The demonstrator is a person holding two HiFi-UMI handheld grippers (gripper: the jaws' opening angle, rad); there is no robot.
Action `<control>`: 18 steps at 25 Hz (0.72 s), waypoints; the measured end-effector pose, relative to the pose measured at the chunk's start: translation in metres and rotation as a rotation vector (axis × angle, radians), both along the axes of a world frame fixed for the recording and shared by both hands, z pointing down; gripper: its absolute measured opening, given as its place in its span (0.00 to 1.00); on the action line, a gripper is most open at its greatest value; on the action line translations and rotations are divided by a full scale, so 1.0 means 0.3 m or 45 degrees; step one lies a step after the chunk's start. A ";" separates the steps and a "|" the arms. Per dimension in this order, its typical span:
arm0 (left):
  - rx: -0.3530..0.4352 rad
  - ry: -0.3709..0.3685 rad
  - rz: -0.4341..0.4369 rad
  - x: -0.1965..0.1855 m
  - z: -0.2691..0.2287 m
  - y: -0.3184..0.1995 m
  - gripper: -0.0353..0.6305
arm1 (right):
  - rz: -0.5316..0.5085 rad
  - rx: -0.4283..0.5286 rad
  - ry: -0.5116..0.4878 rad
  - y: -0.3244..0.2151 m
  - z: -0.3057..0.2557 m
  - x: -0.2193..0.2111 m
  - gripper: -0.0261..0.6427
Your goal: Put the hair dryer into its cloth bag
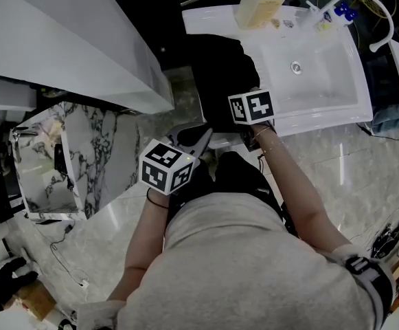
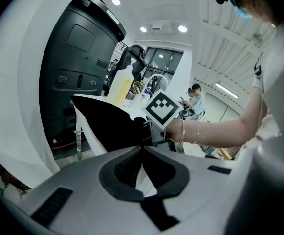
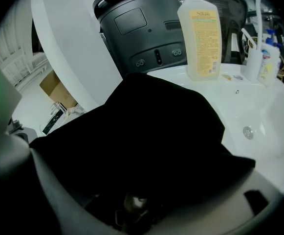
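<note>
The cloth bag (image 1: 220, 74) lies black and bulky on the left part of the white desk (image 1: 213, 18), just beside the basin (image 1: 302, 67), and its near end spills over the desk's front edge toward the person. The left tongs (image 1: 200, 140) are closed on that near edge: in the left gripper view their pads (image 2: 132, 163) meet at the tip and the dark cloth (image 2: 107, 124) rises taut from there. The right tongs (image 3: 142, 180) stand wide open and push into the bag from the front, under their marker cube (image 1: 251, 106). In the right gripper view the black cloth (image 3: 151, 131) fills the whole space between the jaws without being pinched. The hair dryer does not show plainly. A small glinting dark part (image 3: 133, 203) sits low between the right jaws, deep in the folds, but I cannot tell what it is. A yellow bottle (image 1: 259, 2) stands at the desk's back edge.
</note>
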State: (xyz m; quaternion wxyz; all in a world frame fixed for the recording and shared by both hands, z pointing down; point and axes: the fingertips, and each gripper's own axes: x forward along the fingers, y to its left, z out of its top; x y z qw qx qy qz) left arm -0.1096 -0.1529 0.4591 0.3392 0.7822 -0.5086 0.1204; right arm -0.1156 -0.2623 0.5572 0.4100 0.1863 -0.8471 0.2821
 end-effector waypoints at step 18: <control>-0.038 -0.004 0.023 -0.005 0.051 0.116 0.07 | 0.142 0.126 -0.078 0.119 -0.150 0.214 0.58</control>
